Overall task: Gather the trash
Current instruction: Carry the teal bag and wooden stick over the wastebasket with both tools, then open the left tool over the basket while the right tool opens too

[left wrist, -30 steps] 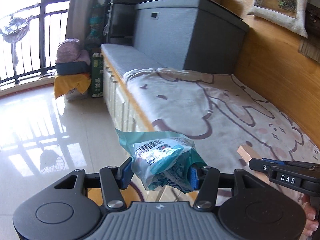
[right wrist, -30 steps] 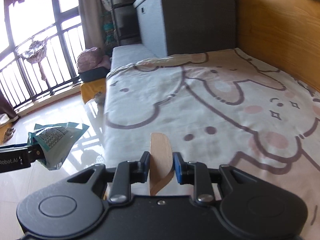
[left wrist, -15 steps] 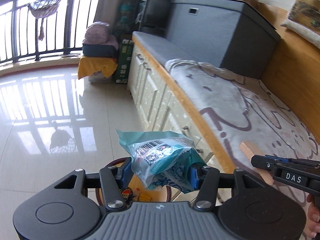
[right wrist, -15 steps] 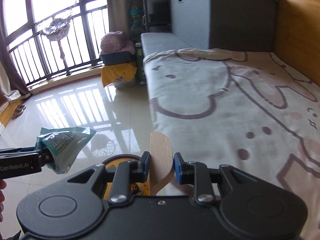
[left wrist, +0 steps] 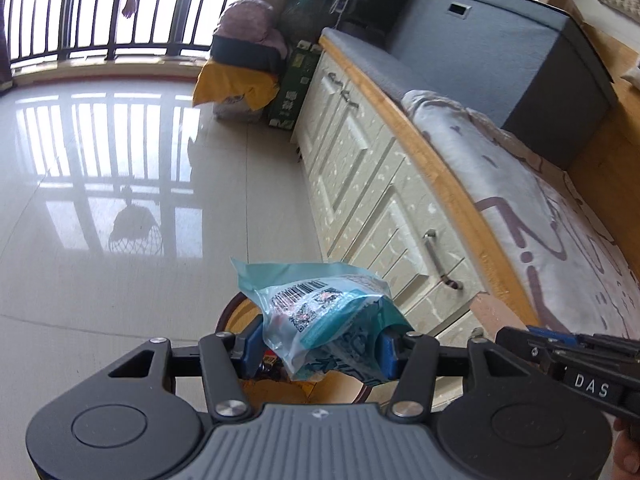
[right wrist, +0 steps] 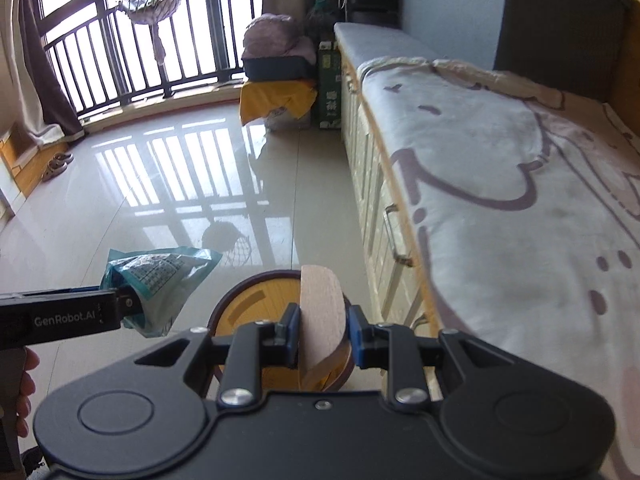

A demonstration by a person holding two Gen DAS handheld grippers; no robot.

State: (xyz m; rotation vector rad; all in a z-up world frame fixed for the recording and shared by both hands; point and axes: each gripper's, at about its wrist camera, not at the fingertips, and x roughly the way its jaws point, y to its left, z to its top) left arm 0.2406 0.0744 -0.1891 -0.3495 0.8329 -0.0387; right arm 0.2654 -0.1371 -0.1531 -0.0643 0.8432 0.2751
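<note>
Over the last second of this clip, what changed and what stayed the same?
Both grippers swung off the blanket-covered bench toward the floor; a round bin came into view beneath them. Unchanged: left gripper clamps the teal wrapper, right gripper the tan curved piece.

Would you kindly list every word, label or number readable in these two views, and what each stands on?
"DAS": on the black right gripper, seen from the left wrist.
"GenRobot.AI": on the black left gripper, seen from the right wrist.
Barcode and print on the crumpled teal plastic wrapper: too small to read.
White characters on the green carton: blurred, unreadable.
</note>
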